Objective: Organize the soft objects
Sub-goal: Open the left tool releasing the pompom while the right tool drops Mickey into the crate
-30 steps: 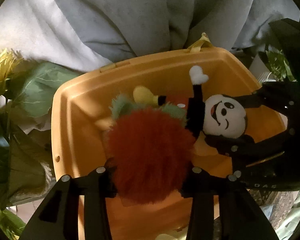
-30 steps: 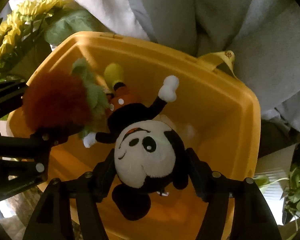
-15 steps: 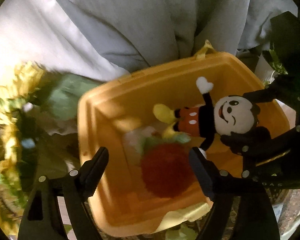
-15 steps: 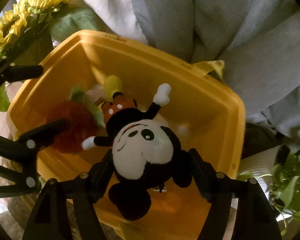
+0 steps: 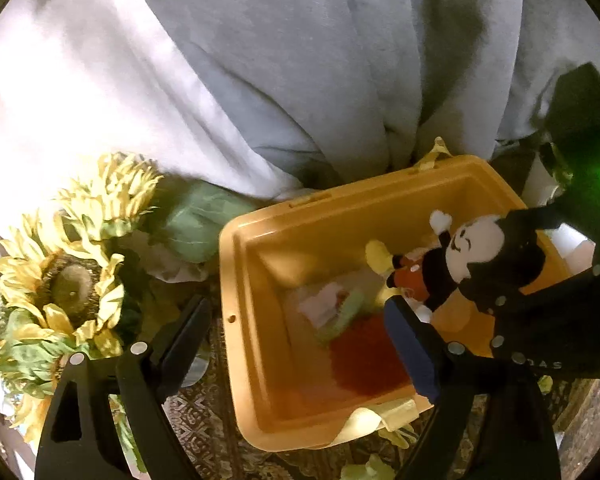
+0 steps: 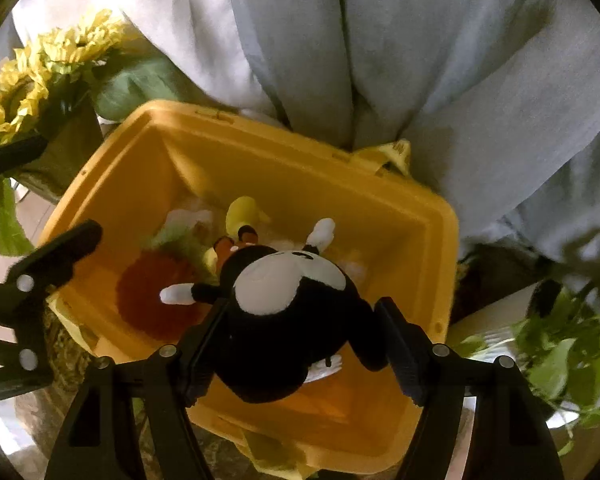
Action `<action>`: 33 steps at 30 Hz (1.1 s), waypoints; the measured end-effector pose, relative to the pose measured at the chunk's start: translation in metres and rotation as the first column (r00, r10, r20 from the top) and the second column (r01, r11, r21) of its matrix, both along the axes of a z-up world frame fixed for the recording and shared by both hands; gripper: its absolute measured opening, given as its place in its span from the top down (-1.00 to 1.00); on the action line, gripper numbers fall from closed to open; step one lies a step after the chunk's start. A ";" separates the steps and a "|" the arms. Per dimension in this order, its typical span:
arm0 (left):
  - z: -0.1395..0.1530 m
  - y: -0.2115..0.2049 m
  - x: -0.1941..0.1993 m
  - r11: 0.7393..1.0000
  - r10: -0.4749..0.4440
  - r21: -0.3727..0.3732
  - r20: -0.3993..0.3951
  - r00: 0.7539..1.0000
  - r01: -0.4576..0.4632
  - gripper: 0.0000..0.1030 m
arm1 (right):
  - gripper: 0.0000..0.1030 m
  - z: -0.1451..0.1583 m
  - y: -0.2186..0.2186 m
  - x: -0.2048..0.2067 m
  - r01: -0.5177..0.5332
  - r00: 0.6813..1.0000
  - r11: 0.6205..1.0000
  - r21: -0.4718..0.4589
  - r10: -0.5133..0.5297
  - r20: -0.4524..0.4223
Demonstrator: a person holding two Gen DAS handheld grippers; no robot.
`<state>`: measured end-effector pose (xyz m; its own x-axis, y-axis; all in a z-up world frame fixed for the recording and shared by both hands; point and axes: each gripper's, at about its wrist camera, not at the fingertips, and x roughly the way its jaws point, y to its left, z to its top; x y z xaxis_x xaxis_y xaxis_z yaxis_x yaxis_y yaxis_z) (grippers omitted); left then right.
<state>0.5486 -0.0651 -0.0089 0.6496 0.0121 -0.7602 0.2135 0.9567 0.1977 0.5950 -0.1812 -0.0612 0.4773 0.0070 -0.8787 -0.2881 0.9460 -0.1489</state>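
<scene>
A red fluffy plush (image 5: 364, 356) with green leaves lies on the floor of the yellow bin (image 5: 228, 280). My left gripper (image 5: 296, 308) hovers above the bin's left rim. Its jaws are opening, and nothing is gripped between them. A black-and-white mouse plush (image 6: 292, 280) hangs over the bin (image 6: 448, 260), with my right gripper (image 6: 302, 308) shut on its head. Its body and yellow shoe dangle toward the red plush (image 6: 156, 296). The left wrist view shows the mouse plush (image 5: 476, 244) held at the right.
A bunch of artificial sunflowers (image 5: 72, 280) stands left of the bin. A person in grey clothing (image 5: 300, 60) sits just behind it. A green leafy plant (image 6: 560, 360) is at the right. The bin rests on a patterned cloth (image 5: 204, 412).
My left gripper opened and let go of the red plush, which now lies in the bin. It then rose and drew back to the left. The mouse plush tilted face-down in the right gripper.
</scene>
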 end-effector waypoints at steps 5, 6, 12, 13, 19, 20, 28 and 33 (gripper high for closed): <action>-0.005 -0.008 0.000 1.000 -0.003 0.025 0.011 1.000 0.002 -0.73 | -0.41 -0.013 -0.001 0.006 -0.007 0.999 1.000 0.006 0.007 -0.045; -0.006 -0.008 0.001 1.000 0.000 0.020 0.004 1.000 0.000 -0.73 | -0.41 -0.016 -0.002 0.008 -0.006 0.998 1.000 0.010 0.006 -0.055; -0.014 -0.009 0.008 1.000 0.004 0.006 -0.032 0.999 -0.004 -0.73 | -0.41 -0.021 -0.009 0.009 0.002 0.990 0.997 0.075 0.009 -0.139; -0.014 -0.009 0.008 1.000 0.006 0.003 -0.035 0.999 -0.006 -0.73 | -0.41 -0.019 -0.009 0.008 -0.003 0.990 0.997 0.083 0.014 -0.143; -0.008 -0.013 0.010 1.000 0.011 -0.020 -0.032 0.999 -0.011 -0.76 | -0.42 -0.012 -0.011 0.008 -0.025 0.984 0.993 0.116 0.045 -0.173; -0.007 -0.013 0.010 1.000 0.014 -0.022 -0.032 0.999 -0.015 -0.76 | -0.42 -0.011 -0.010 0.009 -0.022 0.984 0.994 0.110 0.041 -0.172; 0.001 -0.021 0.011 0.999 0.013 -0.030 -0.012 1.000 -0.013 -0.78 | -0.42 0.002 -0.019 0.010 -0.020 0.986 0.994 0.111 0.038 -0.164; 0.004 -0.021 0.010 0.999 0.018 -0.042 -0.014 1.000 -0.018 -0.78 | -0.42 0.005 -0.023 0.008 -0.006 0.988 0.992 0.125 0.025 -0.153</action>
<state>0.5584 -0.0864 -0.0050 0.6393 -0.0086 -0.7689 0.1984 0.9679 0.1541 0.6028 -0.2041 -0.0559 0.3353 0.1268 -0.9335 -0.3129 0.9496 0.0166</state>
